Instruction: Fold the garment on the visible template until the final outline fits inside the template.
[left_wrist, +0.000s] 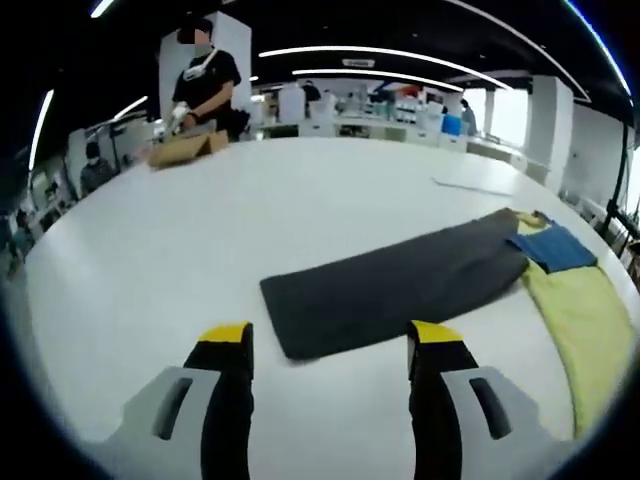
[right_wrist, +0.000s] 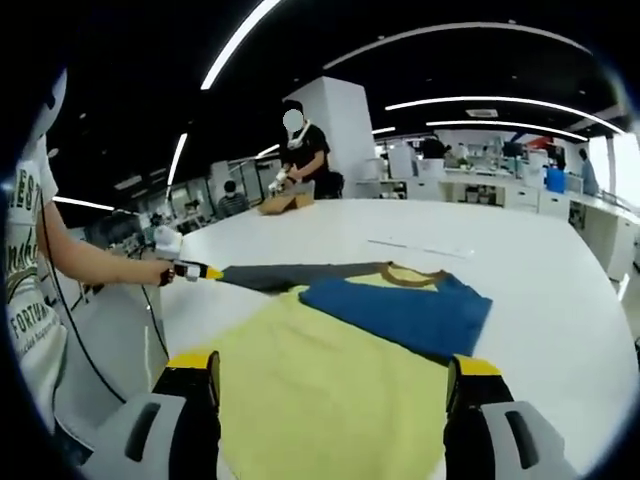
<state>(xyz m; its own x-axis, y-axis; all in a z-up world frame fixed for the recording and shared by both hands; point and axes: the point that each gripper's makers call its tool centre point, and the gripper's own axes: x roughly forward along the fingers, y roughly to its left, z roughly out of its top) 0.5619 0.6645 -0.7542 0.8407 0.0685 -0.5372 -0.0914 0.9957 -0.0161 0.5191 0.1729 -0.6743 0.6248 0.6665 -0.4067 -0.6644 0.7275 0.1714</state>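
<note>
Lying mid-frame on the desk (left_wrist: 180, 250), the garment (left_wrist: 400, 285) looks limp and light; pinch at sleeve end or hem. Both hand-held grippers, left (left_wrist: 330, 345) and right (right_wrist: 335, 375), gape empty.

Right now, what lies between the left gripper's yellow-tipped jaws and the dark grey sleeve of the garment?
Nothing: in the left gripper view, bare white table separates the open left gripper from the dark grey sleeve.

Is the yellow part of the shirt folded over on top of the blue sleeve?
No, in the right gripper view the blue sleeve lies folded across on top of the yellow body of the shirt.
</note>
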